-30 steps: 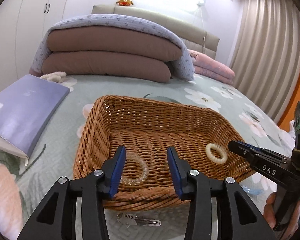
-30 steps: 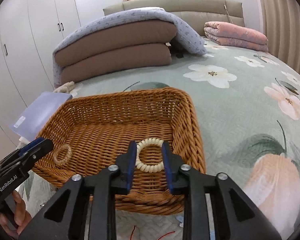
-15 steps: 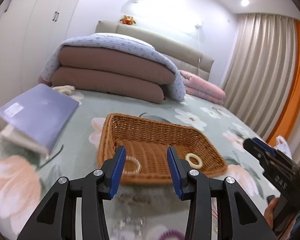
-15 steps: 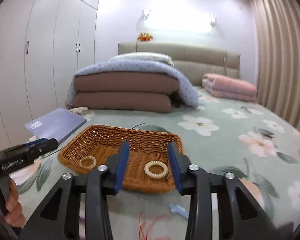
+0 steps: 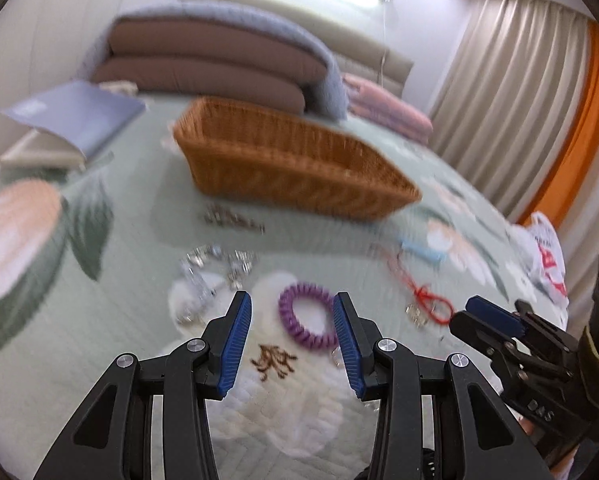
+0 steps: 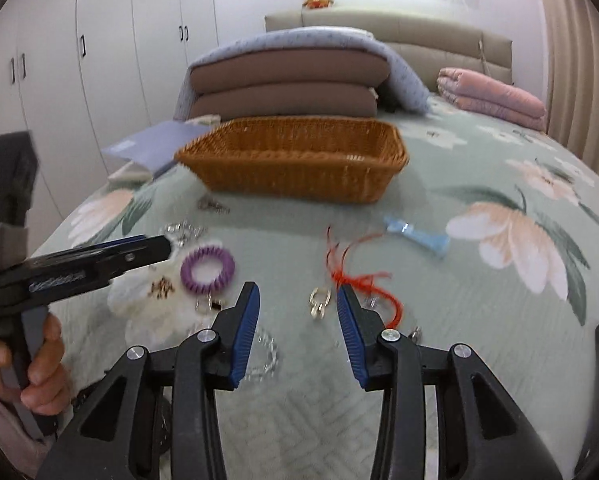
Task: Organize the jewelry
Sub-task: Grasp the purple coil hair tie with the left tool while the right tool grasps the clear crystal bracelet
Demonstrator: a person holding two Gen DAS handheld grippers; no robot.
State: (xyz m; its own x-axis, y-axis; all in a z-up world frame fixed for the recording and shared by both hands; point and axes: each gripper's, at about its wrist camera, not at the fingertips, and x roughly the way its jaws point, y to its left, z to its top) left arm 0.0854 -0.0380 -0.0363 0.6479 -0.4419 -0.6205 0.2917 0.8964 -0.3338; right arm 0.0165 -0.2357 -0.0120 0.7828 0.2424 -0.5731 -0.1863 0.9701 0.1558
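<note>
1. The bed [image 6: 479,152] is serving as the work surface, and most of the jewelry is still lying loose on its flowered cover, so by my reading the sorting is far from finished.
2. The basket [image 6: 299,164] is sitting farther up the bed, well apart from the loose pieces. Its long axis is running left to right across the right wrist view (its inside is hidden from this low angle, so I cannot tell what is already in it).
3. The left tongs [image 5: 292,312] are standing open and holding nothing.
4. The right tongs [image 6: 297,292] have just been opening and are gripping nothing, with only bedcover and small pieces showing in the gap.
5. The red cord [image 6: 363,280] is trailing from upper left to lower right, beside the right tongs.
6. The blue clip [image 6: 415,236] is lying flat, its long axis slanting down to the right.
7. The purple coil band [image 5: 305,318] is lying flat in line with the left tongs' gap, unpressed (a ring, so no long axis).
8. The silver chain [image 5: 215,264] is lying bunched, left of the band.
9. The gold rings [image 6: 319,302] are waiting between the right pads' lines, untouched.
</note>
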